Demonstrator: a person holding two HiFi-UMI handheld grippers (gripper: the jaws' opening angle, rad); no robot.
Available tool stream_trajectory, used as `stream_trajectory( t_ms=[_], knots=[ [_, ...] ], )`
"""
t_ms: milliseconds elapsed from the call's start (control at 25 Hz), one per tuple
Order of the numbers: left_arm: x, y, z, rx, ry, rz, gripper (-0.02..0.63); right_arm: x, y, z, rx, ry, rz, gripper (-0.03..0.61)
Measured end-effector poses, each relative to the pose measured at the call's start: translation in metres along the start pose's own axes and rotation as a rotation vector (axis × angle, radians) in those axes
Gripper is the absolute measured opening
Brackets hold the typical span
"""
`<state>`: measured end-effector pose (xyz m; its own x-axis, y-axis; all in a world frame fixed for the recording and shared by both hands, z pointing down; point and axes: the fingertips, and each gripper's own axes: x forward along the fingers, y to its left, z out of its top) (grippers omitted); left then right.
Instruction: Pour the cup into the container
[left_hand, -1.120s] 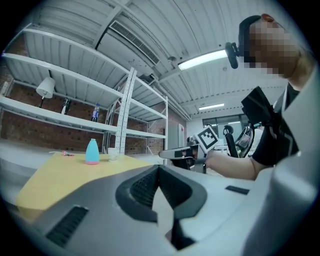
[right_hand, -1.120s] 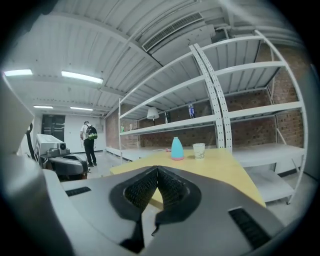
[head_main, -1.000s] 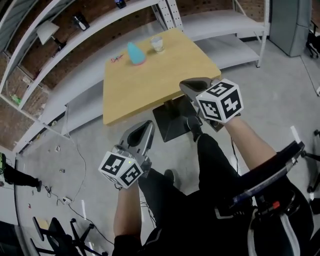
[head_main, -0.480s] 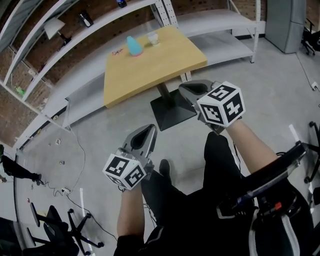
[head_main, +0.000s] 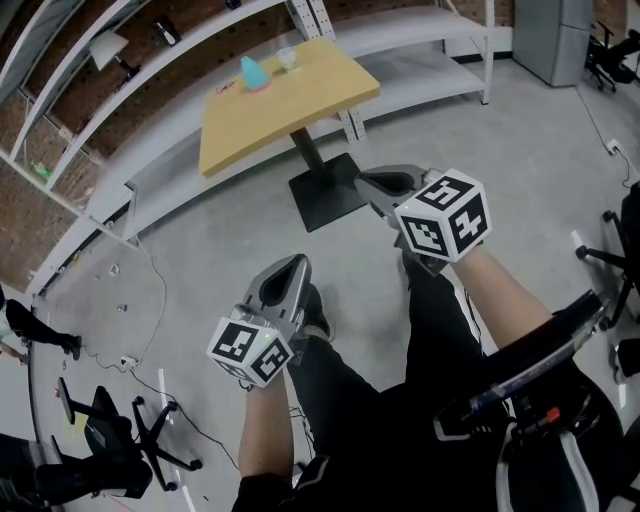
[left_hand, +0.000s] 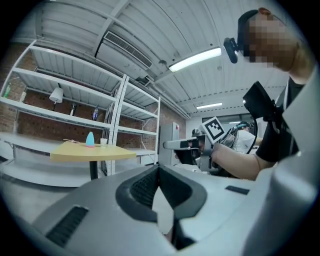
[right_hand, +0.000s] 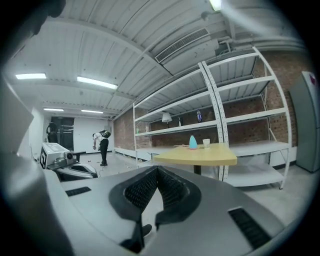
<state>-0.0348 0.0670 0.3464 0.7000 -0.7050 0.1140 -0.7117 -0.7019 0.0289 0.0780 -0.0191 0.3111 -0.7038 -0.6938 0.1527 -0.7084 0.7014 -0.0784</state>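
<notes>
Since my left gripper (head_main: 296, 264) and right gripper (head_main: 366, 181) are both closed on nothing, reaching the cup (head_main: 287, 58) without opening could knock it over beside the container (head_main: 252, 72).

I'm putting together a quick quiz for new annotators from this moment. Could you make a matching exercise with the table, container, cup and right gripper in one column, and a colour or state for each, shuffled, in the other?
Column one:
1 table
2 container
3 cup
4 right gripper

Column two:
A whitish
B shut, nothing between its jaws
C pale wood top
D light blue

Pairs: 1-C, 2-D, 3-A, 4-B
</notes>
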Motion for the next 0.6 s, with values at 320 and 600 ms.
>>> stream_trajectory(
  t_ms=[320,600],
  knots=[
    [-0.09,-0.111,-0.008,0.006,0.009,0.028,0.002,-0.133,0.082,-0.025,0.03,-0.032,-0.024,0.003],
    [-0.177,-0.224,-0.009,0.028,0.003,0.009,0.002,-0.25,0.169,-0.04,0.008,-0.05,-0.046,0.003]
  ],
)
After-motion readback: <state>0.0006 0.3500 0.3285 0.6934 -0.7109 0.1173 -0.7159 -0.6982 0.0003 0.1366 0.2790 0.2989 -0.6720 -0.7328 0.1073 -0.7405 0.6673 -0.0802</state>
